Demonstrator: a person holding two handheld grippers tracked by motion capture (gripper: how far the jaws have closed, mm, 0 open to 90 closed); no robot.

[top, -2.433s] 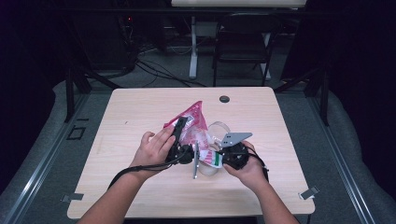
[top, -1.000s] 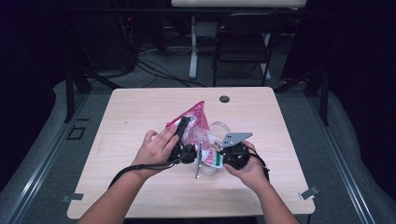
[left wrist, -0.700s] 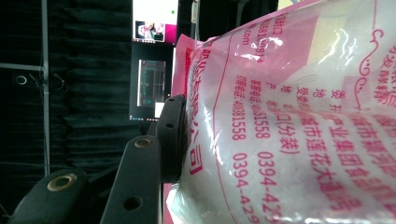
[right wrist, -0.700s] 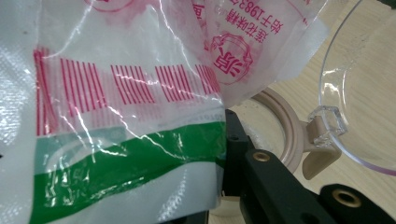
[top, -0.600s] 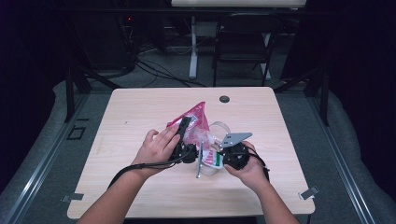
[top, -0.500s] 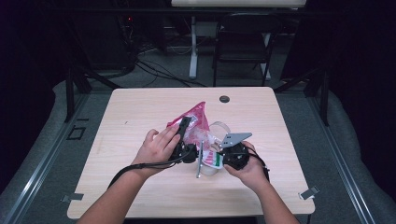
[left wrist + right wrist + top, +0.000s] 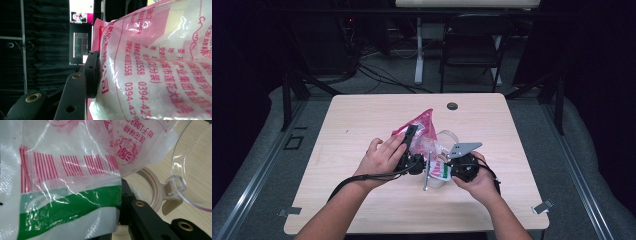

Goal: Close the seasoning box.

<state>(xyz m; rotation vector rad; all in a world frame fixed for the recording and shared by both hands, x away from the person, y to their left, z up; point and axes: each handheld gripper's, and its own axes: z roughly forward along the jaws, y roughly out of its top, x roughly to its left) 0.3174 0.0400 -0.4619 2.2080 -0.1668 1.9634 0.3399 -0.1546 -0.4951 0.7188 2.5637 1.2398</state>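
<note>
A pink printed bag [image 7: 421, 131] stands tilted near the middle of the table [image 7: 362, 115], its lower half hidden behind both hands and its contents hard to make out through the glare. The left gripper [image 7: 411, 137] is clamped on the bag's side, one black jaw pressed flat against the film in the left gripper view, the other jaw out of sight behind the bag [image 7: 155, 62]. The right gripper [image 7: 451, 167] is closed on a white pouch [image 7: 439, 171] with a green band; in the right gripper view the pouch [image 7: 57, 195] covers the jaws. Just beside it lie a clear lid [image 7: 195, 162] with a beige clip and a beige ring [image 7: 152, 187], part-hidden by the pink film. A thin grey stick [image 7: 426, 179] rests beneath. Bare wood lies open all around; a dark grommet [image 7: 452, 106] sits near the far edge.
</note>
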